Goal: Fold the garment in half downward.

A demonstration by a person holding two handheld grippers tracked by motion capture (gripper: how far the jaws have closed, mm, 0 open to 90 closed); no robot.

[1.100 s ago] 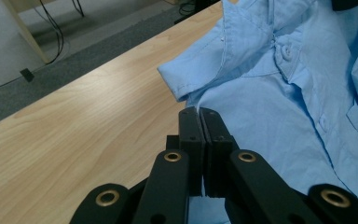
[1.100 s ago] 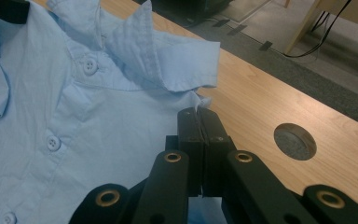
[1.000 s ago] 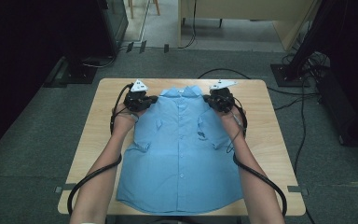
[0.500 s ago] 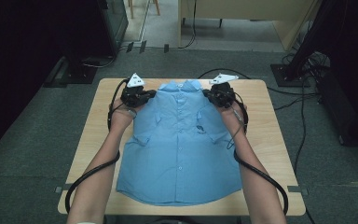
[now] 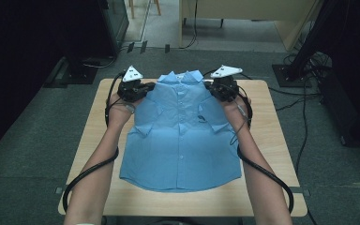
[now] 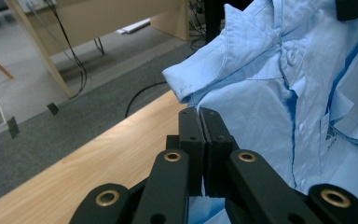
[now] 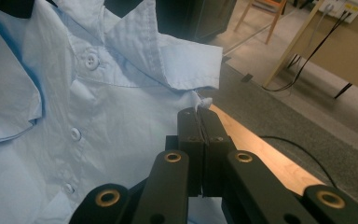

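Lying front-up on the wooden table (image 5: 272, 140), a light blue short-sleeved shirt (image 5: 180, 136) is being held at its two shoulders — collar toward the far edge, hem toward the person. The left gripper (image 5: 143, 89) is being kept at the shirt's left shoulder, just beside the collar (image 5: 182, 76); in the left gripper view its jaws are being pressed together with blue cloth caught between them, the collar point (image 6: 200, 74) standing just above the tips. The right gripper (image 5: 215, 89) is being kept at the opposite shoulder; in the right gripper view its jaws are likewise being squeezed together on a thin fold of fabric, a small tuft (image 7: 205, 102) sticking out above them. Both sleeves are being seen folded inward over the chest. The button placket (image 7: 76, 134) is being shown closed, with several buttons fastened. Both forearms are being stretched along the shirt's sides, and cables (image 5: 89, 173) are being trailed back off the near table edge. Grey carpet (image 5: 33, 140) is being seen around the table.
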